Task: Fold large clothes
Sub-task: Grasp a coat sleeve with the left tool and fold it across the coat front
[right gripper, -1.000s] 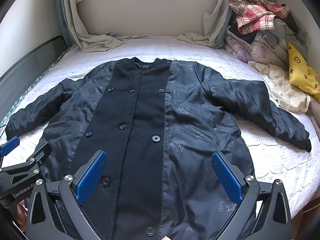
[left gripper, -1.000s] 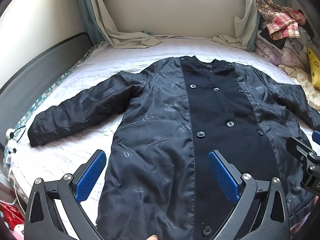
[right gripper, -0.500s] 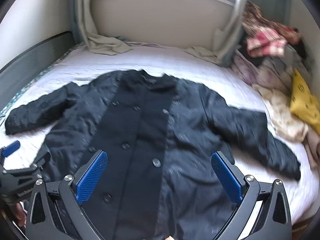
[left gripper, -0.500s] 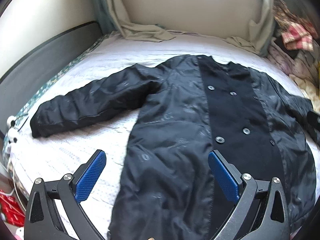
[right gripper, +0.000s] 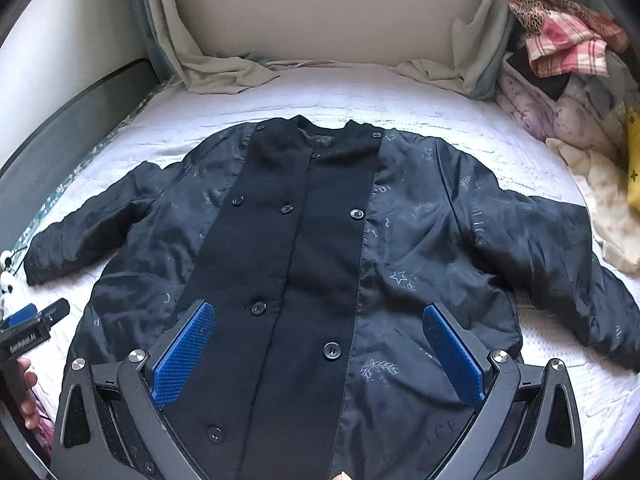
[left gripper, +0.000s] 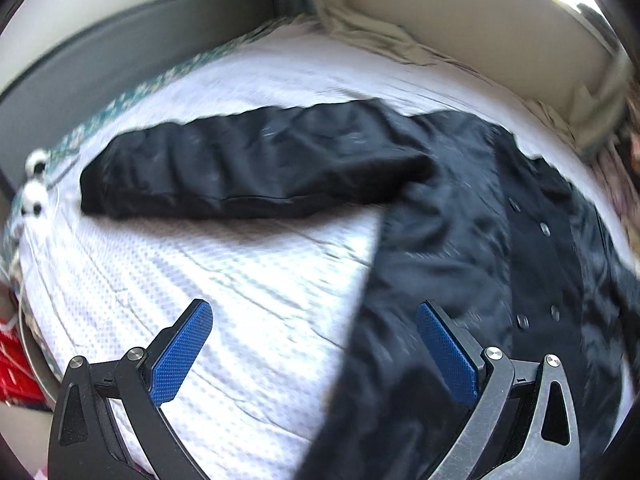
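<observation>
We have folded nothing: the coat [right gripper: 320, 264] lies flat (buttoned) beyond our spread right claw [right gripper: 318, 354] and spread left claw [left gripper: 314, 354].

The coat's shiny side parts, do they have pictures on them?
Yes. The coat is dark navy with faint stars, leaves and letters. The right wrist view shows it best.

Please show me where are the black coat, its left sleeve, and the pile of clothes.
black coat [right gripper: 320, 264]: right wrist view, on the buttoned front panel.
left sleeve [left gripper: 248, 168]: left wrist view, on its middle.
pile of clothes [right gripper: 568, 52]: right wrist view, on the plaid piece.
</observation>
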